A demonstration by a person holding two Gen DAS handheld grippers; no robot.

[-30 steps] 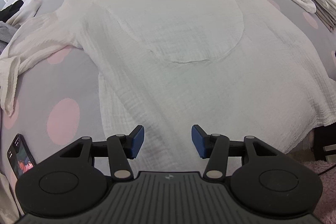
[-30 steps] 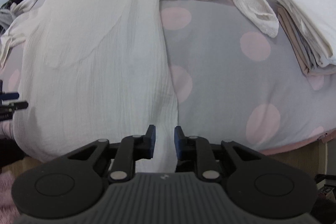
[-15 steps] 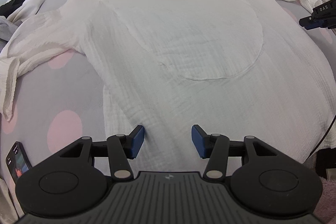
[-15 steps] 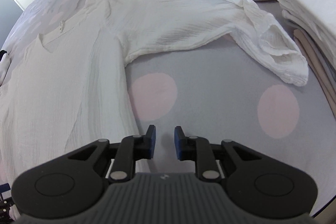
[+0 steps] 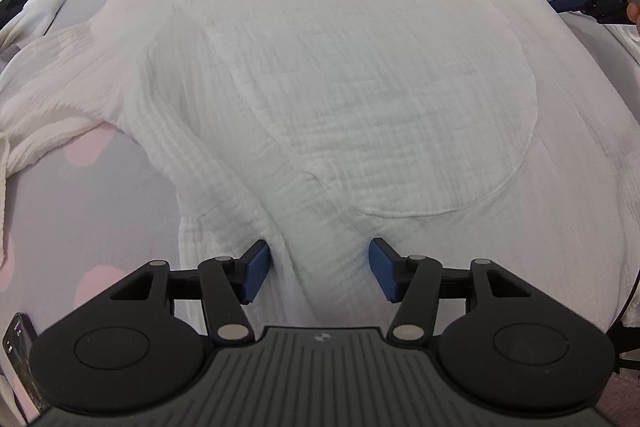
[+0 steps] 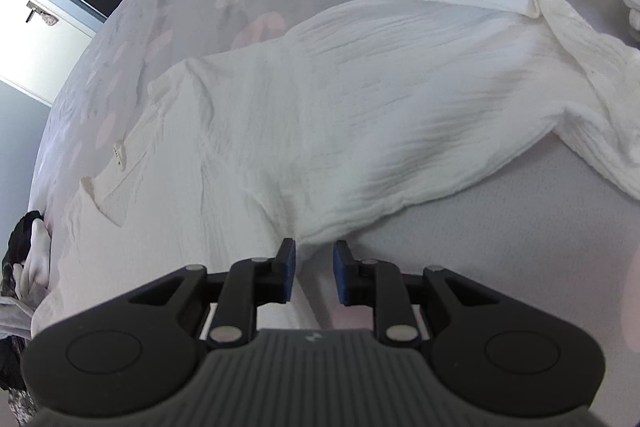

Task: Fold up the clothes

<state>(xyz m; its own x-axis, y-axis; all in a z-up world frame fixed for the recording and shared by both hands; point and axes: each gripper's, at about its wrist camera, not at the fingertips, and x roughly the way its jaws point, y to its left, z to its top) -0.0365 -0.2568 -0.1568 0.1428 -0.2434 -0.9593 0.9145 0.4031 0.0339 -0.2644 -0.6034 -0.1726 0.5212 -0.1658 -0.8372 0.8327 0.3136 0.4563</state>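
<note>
A white crinkled blouse [image 5: 340,99] lies spread flat on the grey, pink-dotted bed [image 5: 80,219], filling the frame's middle. The left claw [image 5: 316,273], its jaws just widened, stands open and empty above it. The right claw [image 6: 314,277], narrowly parted, holds nothing near the armpit; "DAS" shows on its body at upper right.

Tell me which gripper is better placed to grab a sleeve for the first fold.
Right. The right gripper sits at the underarm, where the sleeve meets the body, jaws slightly open, empty. The left gripper, jaws just widened, hovers over the blouse body, away from either sleeve.
</note>
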